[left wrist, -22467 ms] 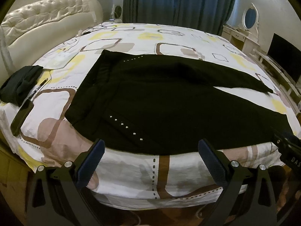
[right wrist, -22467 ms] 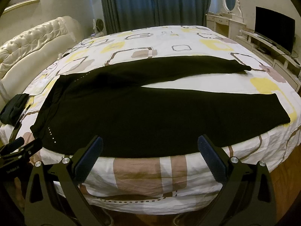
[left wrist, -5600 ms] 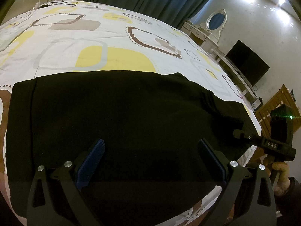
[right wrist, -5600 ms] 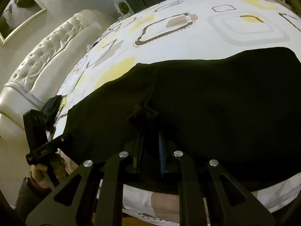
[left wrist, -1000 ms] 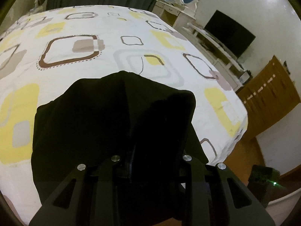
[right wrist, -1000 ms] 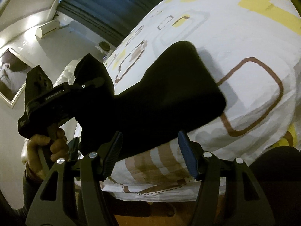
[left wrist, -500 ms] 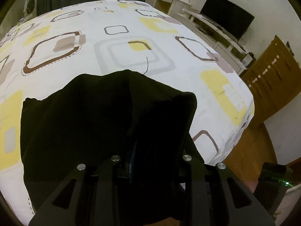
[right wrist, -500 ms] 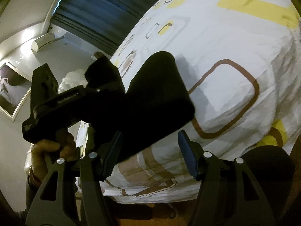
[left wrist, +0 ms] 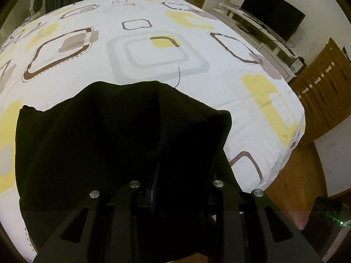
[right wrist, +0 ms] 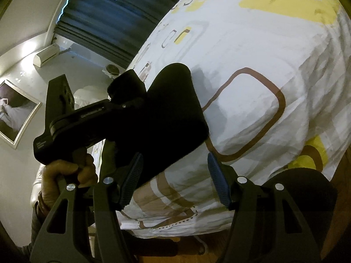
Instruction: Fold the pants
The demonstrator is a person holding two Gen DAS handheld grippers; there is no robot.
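Left wrist view: the left gripper [left wrist: 156, 175] is closed on a bunch of the black pants [left wrist: 92, 135] — the cloth covers its fingers and spreads over the near part of the patterned bed cover [left wrist: 153, 50]. A dark television [left wrist: 272, 13] stands at the far wall.

Right wrist view: the right gripper [right wrist: 175, 182] stands open with nothing between its blue pads [right wrist: 216, 179]. Ahead, the folded pants [right wrist: 171, 118] lie on the bed edge — a hand [right wrist: 63, 177] holds the left gripper [right wrist: 122, 100] there, clamped on the cloth.
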